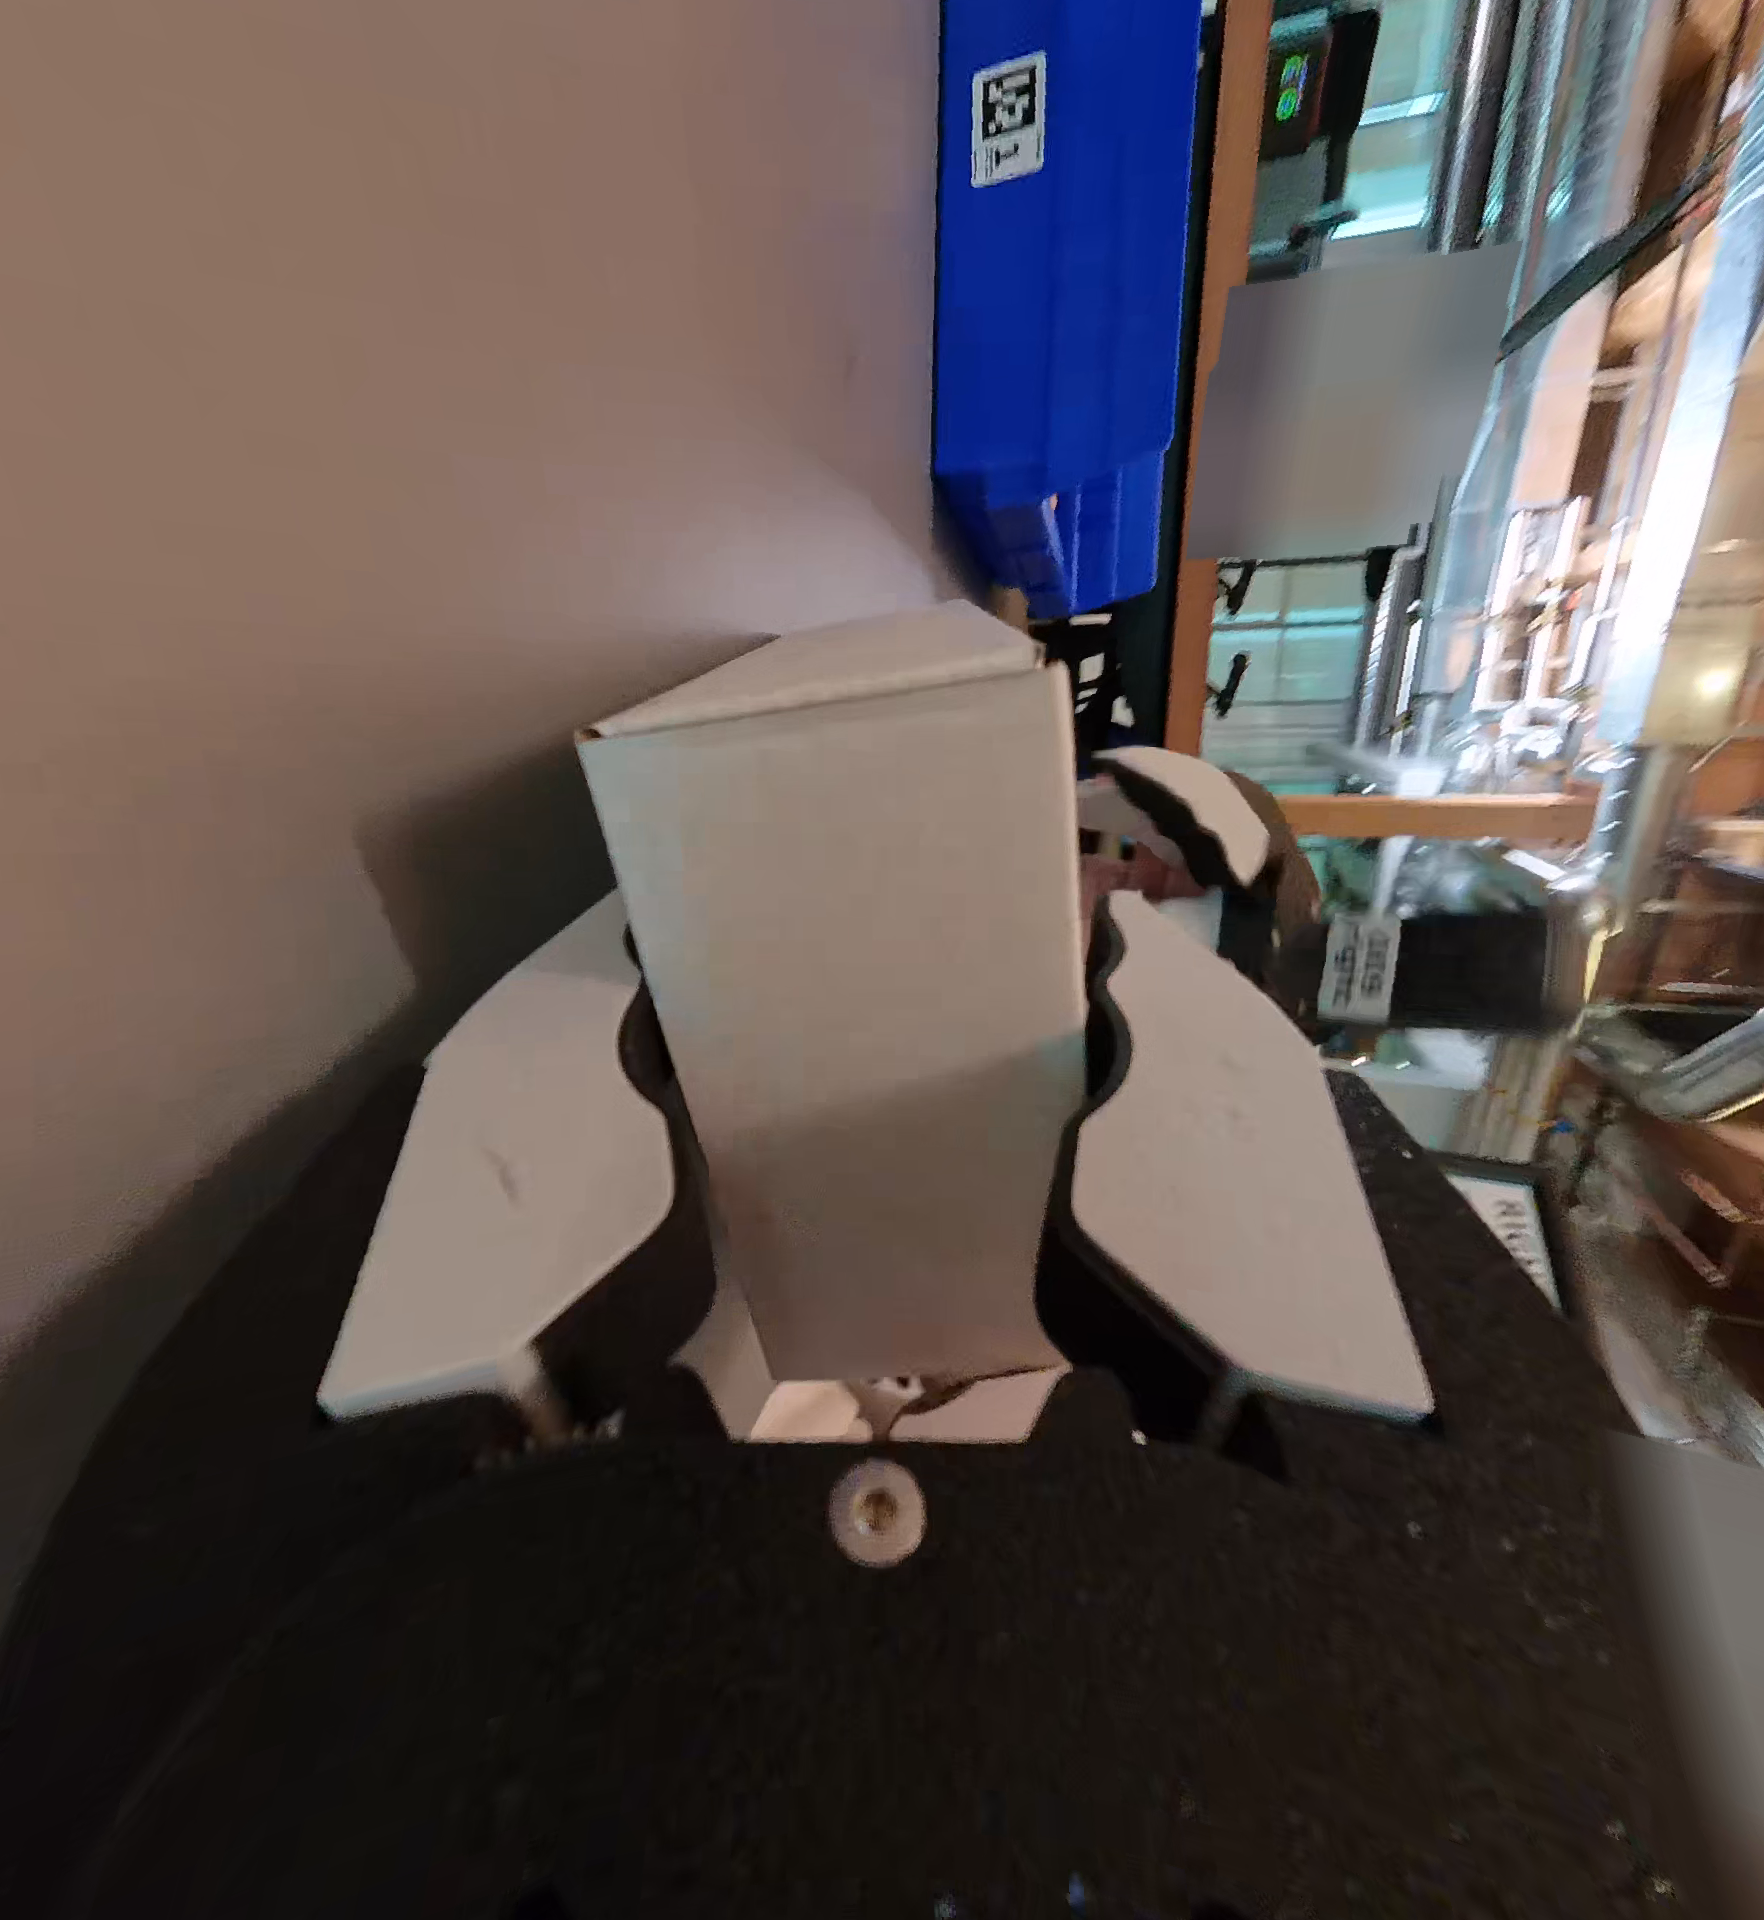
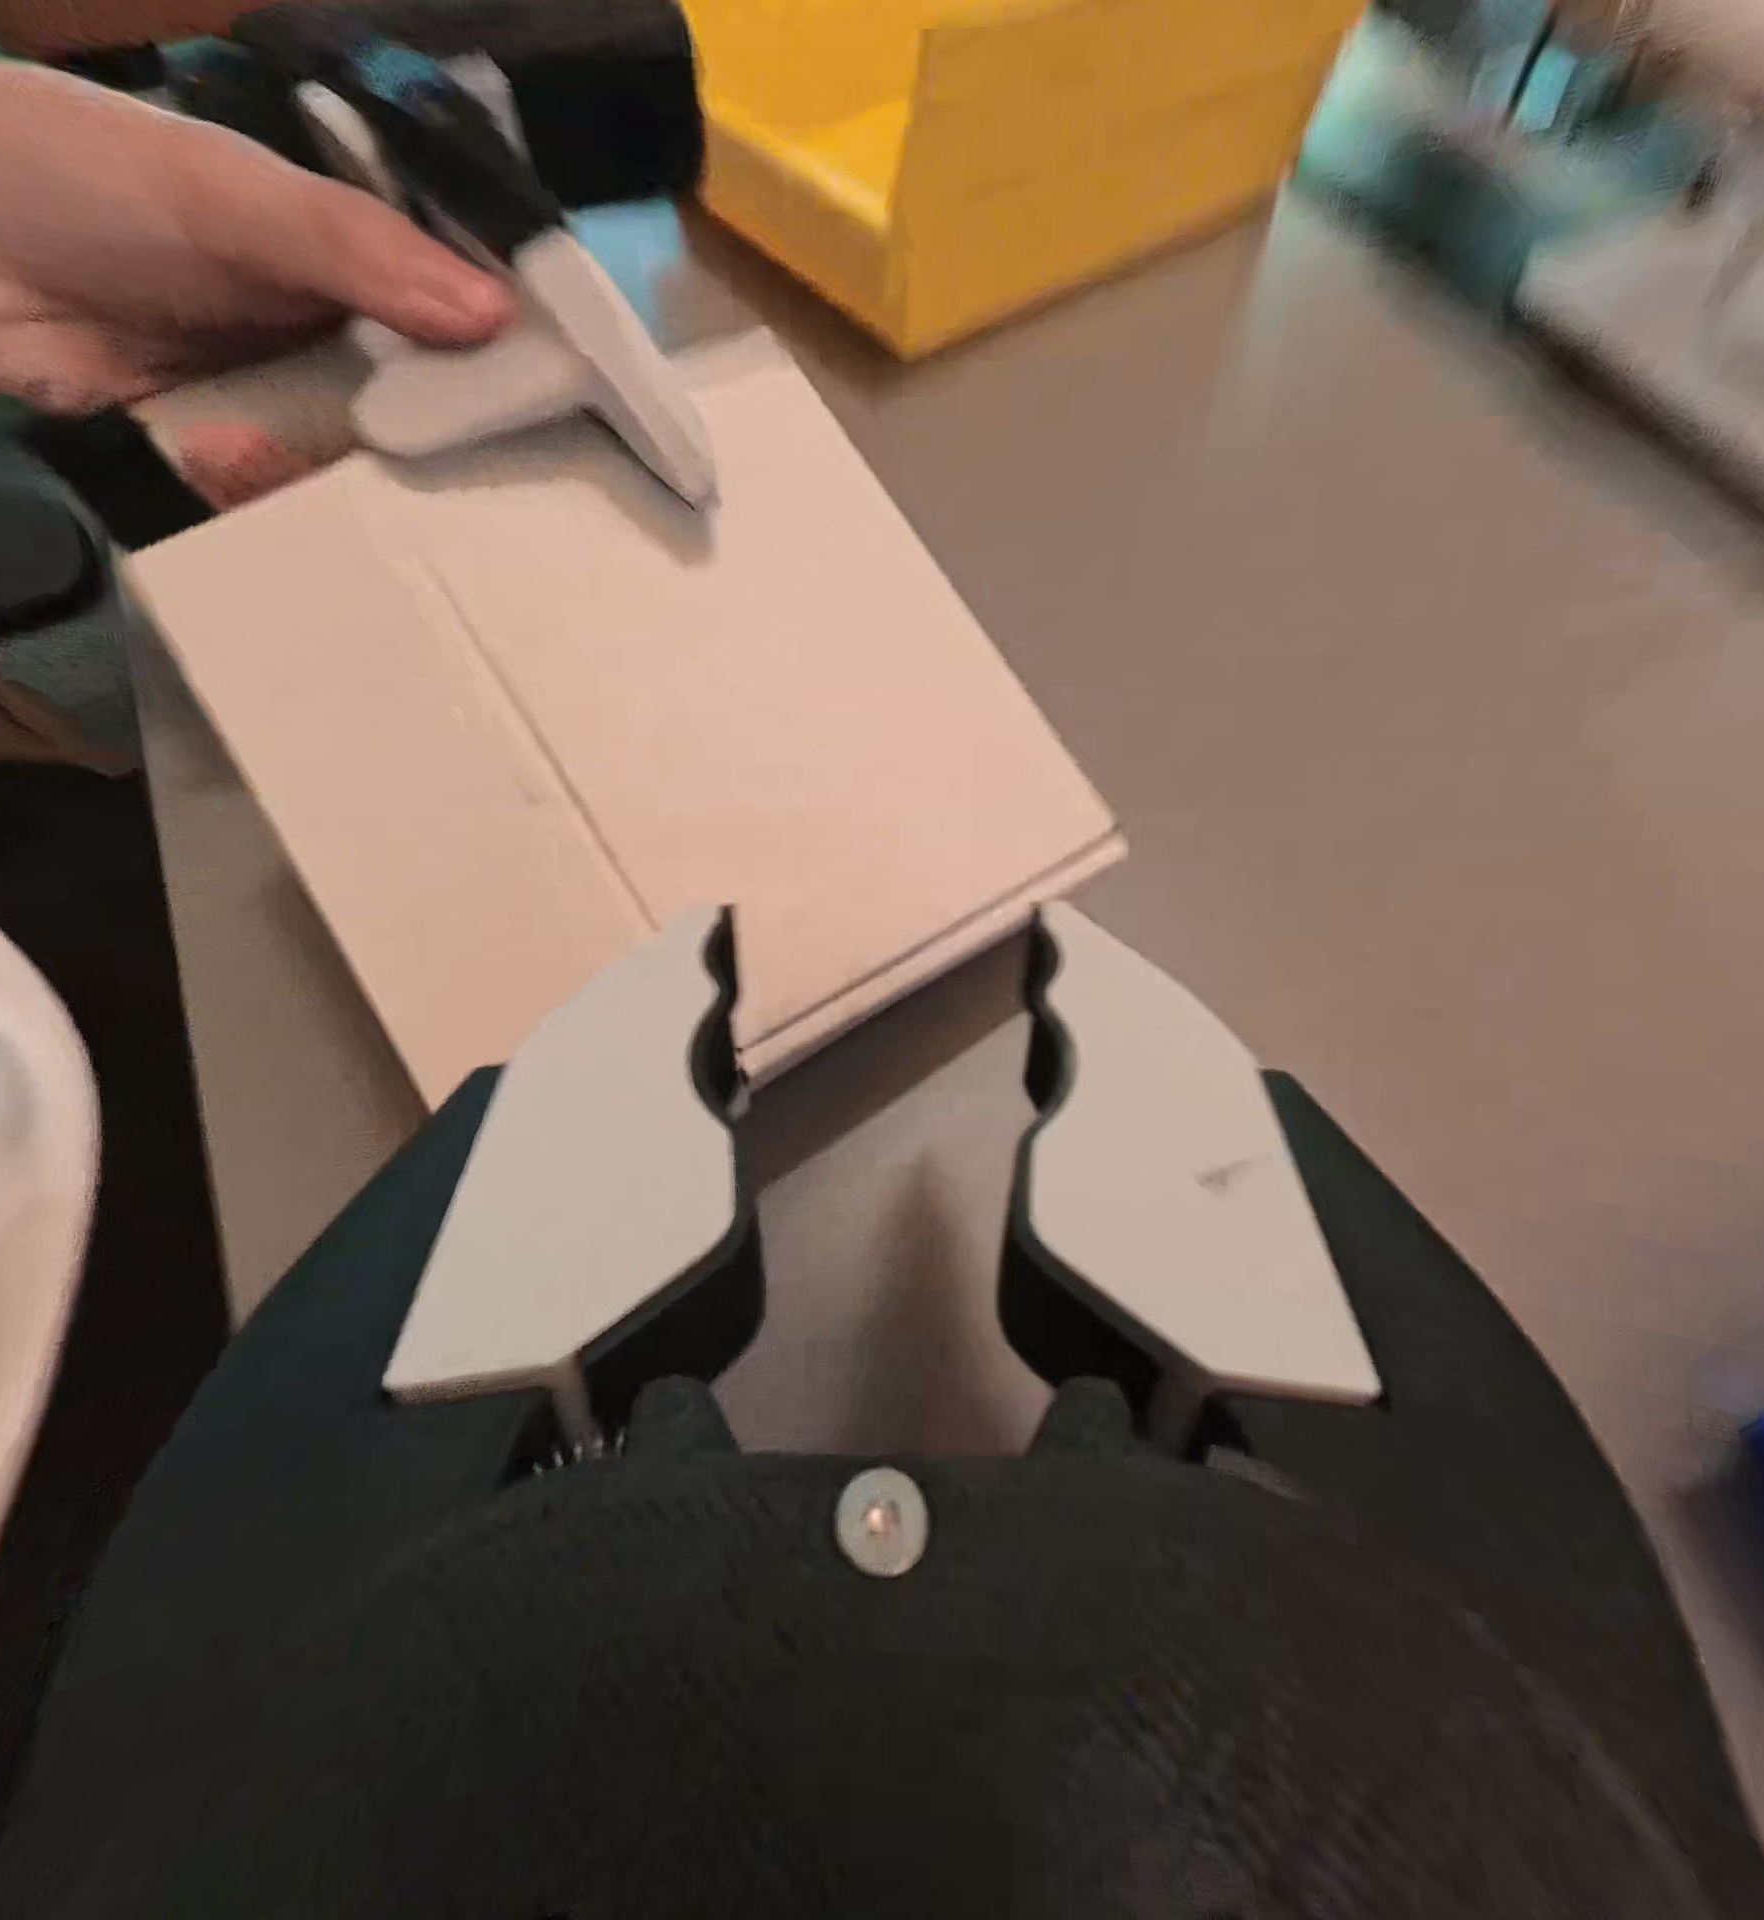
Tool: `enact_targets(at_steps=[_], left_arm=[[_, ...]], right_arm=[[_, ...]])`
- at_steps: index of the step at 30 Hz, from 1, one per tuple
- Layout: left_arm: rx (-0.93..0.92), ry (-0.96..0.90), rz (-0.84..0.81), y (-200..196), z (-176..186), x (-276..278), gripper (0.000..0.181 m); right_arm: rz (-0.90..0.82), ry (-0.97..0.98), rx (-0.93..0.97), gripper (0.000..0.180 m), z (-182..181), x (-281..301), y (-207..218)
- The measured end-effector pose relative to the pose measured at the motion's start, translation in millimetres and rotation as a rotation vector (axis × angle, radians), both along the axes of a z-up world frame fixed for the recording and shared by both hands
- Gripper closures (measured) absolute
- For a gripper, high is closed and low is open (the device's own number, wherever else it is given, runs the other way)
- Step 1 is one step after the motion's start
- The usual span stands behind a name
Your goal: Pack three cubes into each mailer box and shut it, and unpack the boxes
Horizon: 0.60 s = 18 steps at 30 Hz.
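The left gripper (image 1: 862, 1049) is clamping a closed white cardboard mailer box (image 1: 857, 987) between its grey fingers, holding it on edge beside the grey table (image 1: 338, 416). The right gripper (image 2: 883, 997) is hovering with fingers parted and empty, at the box's near corner (image 2: 649, 727). A blue plastic bin (image 1: 1054, 312) is standing beyond; a yellow bin (image 2: 1013, 156), somewhat blurred, is sitting probably near the table's far edge.

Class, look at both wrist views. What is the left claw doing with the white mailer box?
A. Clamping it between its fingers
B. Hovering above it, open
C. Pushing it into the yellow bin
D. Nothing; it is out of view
A: the left claw has both fingers pressed against the white mailer box.
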State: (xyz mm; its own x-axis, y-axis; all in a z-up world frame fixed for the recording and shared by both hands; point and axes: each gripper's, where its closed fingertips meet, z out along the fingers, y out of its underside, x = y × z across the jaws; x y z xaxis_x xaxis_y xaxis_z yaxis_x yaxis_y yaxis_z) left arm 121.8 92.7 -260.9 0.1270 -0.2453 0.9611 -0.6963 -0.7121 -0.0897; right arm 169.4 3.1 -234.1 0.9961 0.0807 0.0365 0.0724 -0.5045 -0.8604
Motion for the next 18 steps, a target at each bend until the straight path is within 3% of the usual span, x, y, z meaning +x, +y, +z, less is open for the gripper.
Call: enact_targets(at_steps=[1,3,5,9,13,16,18], left_arm=[[-0.040,0.009,0.023,2.6,0.2,1.0,0.104],[-0.132,0.009,0.070,9.8,6.0,4.2,0.104],[-0.202,-0.004,0.098,17.7,15.4,7.1,0.104],[-0.251,-0.027,0.083,21.0,35.6,7.3,0.104],[-0.257,-0.052,0.039,12.0,52.7,4.2,0.104],[-0.247,-0.063,0.029,7.8,58.4,1.9,0.104],[-0.258,-0.075,0.020,6.5,61.1,0.1,0.104]], right_arm=[[0.035,-0.113,0.073,0.111,16.8,-4.7,0.8],[0.139,-0.347,0.180,0.086,42.6,-28.2,-0.4],[0.194,-0.580,0.199,0.074,52.4,-48.1,2.4],[0.181,-1.109,0.054,0.072,38.7,-44.7,12.2],[0.073,-1.441,-0.054,0.076,34.8,-16.3,24.8],[0.015,-1.530,0.000,0.078,44.9,-9.5,32.3],[0.000,-1.564,0.040,0.097,51.6,-10.0,33.2]])
